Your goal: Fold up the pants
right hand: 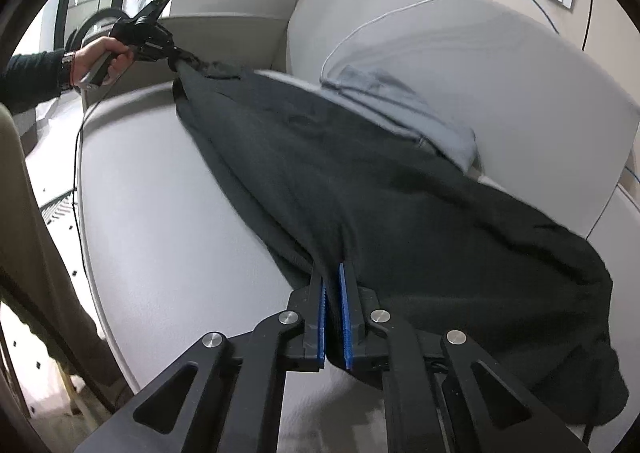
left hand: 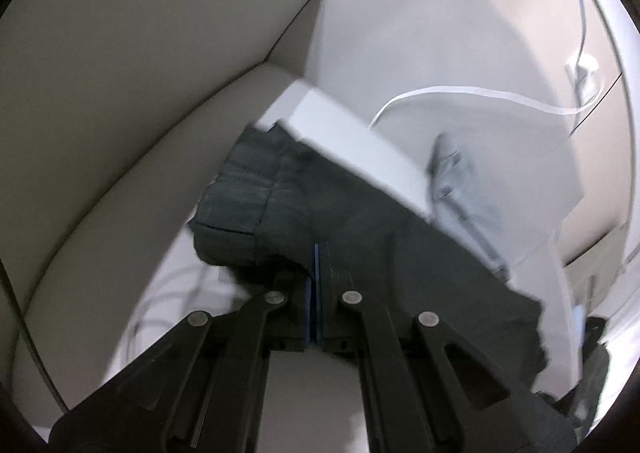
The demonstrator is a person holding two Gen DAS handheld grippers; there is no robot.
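Right wrist view: right gripper [right hand: 333,273] clamps dark grey fabric pants [right hand: 360,189] at lower centre; left gripper [right hand: 176,53], upper left, pinches their far end.

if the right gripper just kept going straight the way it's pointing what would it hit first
The dark pants. The right gripper is already shut on their near edge, so pushing on would only bunch the cloth ahead. Beyond that probably comes the grey garment and the pillow, though depth is unclear.

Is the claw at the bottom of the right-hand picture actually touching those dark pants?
Touching. In the right wrist view the right claw has its blue pads closed on a bunched fold of the dark pants.
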